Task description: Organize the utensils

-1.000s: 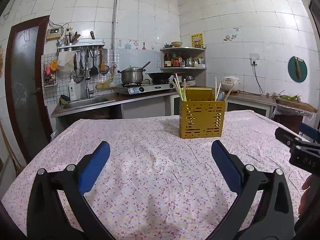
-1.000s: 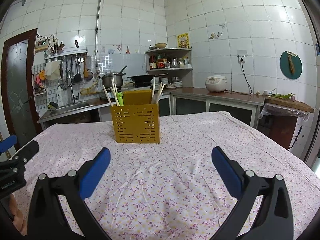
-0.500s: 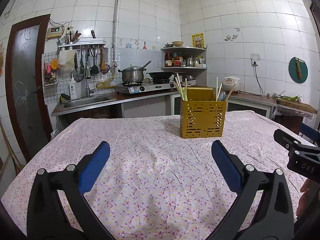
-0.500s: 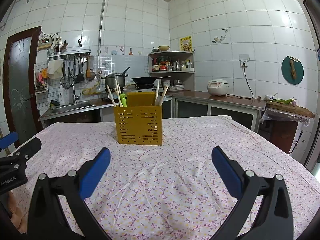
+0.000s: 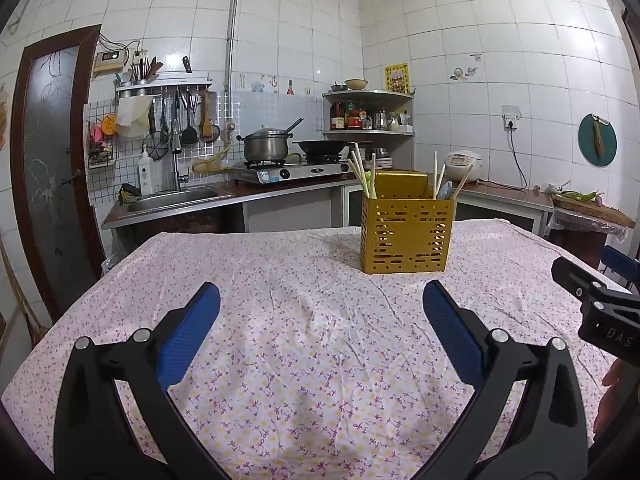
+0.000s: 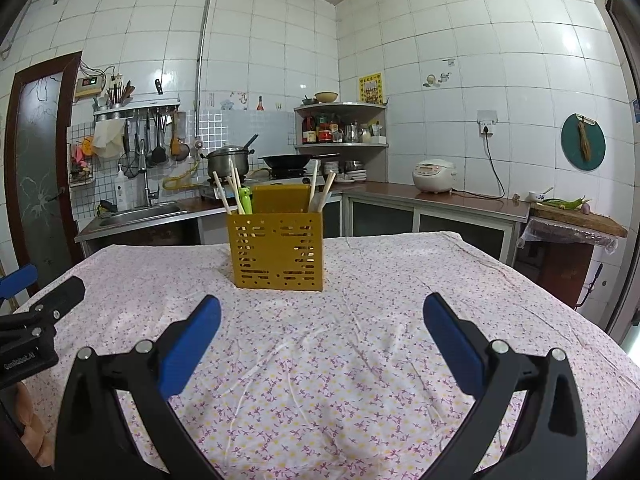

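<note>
Chopsticks (image 5: 362, 176) upright in the left compartment of the yellow caddy (image 5: 406, 238), more sticks and a pale spoon-like piece in the right one, leaning on the rim; a green utensil (image 6: 246, 200) in among the left group. Sorted by slot, apparently, so that each kind stays together and handles point up for easy picking. Caddy set toward the far middle of the worktop (image 5: 304, 344), on a floral cloth with no loose utensils visible on it; sorting probably finished or nearly so. Left hand-held gripper (image 5: 320, 330) low over the near cloth, level, aimed at the caddy, blue pads spread wide, nothing between them. Right hand-held gripper (image 6: 322, 336) likewise: wide apart, unloaded, well short of the caddy, beside its twin.
</note>
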Available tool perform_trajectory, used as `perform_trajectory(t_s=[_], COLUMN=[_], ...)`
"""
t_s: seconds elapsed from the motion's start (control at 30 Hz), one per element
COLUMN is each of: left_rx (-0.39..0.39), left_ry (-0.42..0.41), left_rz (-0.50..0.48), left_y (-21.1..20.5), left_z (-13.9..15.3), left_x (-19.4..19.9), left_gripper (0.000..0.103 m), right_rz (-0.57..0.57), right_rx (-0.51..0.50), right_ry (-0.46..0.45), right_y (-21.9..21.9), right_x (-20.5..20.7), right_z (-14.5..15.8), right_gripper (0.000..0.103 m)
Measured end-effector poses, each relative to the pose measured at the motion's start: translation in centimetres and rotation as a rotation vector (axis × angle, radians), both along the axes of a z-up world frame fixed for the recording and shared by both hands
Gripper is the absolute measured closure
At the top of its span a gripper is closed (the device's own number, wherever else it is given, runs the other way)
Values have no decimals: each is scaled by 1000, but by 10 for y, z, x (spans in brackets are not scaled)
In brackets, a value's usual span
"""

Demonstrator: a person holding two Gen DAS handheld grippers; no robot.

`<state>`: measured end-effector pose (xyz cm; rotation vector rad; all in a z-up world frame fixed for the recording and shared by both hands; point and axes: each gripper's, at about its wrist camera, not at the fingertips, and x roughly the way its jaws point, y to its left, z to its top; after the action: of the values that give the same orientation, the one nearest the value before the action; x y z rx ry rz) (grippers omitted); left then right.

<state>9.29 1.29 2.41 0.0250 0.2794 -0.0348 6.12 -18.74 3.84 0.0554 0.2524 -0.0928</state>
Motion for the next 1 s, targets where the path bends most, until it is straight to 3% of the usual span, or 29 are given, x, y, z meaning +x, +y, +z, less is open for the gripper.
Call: perform_trajectory(t_s=[1.0], left_rx=[0], left_ry=[-6], left_rz=[6], left_y=[2], left_z=[-1], left_x=[-2], left_gripper=[5], right_rz=[-7], right_rx=[5], right_ry=[-29], right_y=[0], right_x=[-4], right_z=[1], right_gripper=[4])
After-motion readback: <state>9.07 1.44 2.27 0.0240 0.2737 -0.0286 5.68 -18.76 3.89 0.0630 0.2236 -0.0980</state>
